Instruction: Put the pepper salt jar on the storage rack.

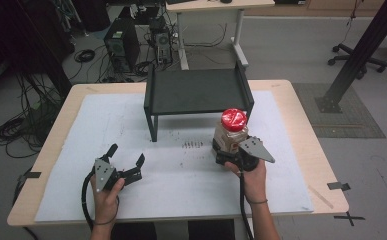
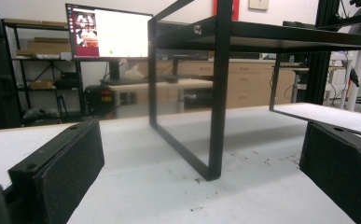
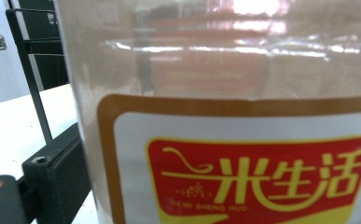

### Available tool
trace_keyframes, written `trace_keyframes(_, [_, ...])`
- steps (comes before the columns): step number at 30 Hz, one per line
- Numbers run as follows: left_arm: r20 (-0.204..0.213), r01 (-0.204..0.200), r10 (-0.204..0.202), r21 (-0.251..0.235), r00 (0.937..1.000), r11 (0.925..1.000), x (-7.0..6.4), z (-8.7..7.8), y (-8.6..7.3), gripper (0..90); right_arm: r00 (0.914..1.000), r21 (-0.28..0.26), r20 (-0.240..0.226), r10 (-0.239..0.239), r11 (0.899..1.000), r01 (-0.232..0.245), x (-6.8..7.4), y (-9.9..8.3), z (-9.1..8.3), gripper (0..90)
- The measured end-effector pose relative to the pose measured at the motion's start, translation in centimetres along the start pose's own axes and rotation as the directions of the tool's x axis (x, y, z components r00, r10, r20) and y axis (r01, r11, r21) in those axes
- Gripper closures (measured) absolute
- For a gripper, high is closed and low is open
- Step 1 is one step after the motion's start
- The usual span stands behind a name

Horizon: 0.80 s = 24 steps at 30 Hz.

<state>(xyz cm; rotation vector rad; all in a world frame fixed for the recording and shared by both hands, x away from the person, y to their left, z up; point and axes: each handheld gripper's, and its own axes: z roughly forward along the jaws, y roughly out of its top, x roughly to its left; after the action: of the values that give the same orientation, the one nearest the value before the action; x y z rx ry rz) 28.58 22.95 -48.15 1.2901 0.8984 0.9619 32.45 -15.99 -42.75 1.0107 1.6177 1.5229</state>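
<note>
The jar (image 1: 232, 131) is being gripped by the right gripper (image 1: 229, 154) just off the rack's (image 1: 197, 91) front right leg, not yet shelved, while the left gripper (image 1: 126, 161) is being held open near the table's (image 1: 301, 130) front edge

A black rack (image 1: 197, 91) stands upper centre on the white mat (image 1: 131, 120) covering the table (image 1: 301, 125). Behind, upper left, sit computer towers (image 1: 121, 47) and tangled cables (image 1: 23, 125). A lit monitor (image 2: 108, 33) shows upper left in the left gripper view.
</note>
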Motion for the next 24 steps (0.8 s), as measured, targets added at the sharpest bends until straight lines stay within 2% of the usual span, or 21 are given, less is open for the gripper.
trace_keyframes(24, [0.000, -0.002, 0.002, 0.000, 1.0000, 1.0000, -0.01, -0.01, 0.00, 0.2, 1.0000, -0.003, -0.003, 0.002, 1.000, -0.002, -0.03, 0.11, -0.02, 12.0])
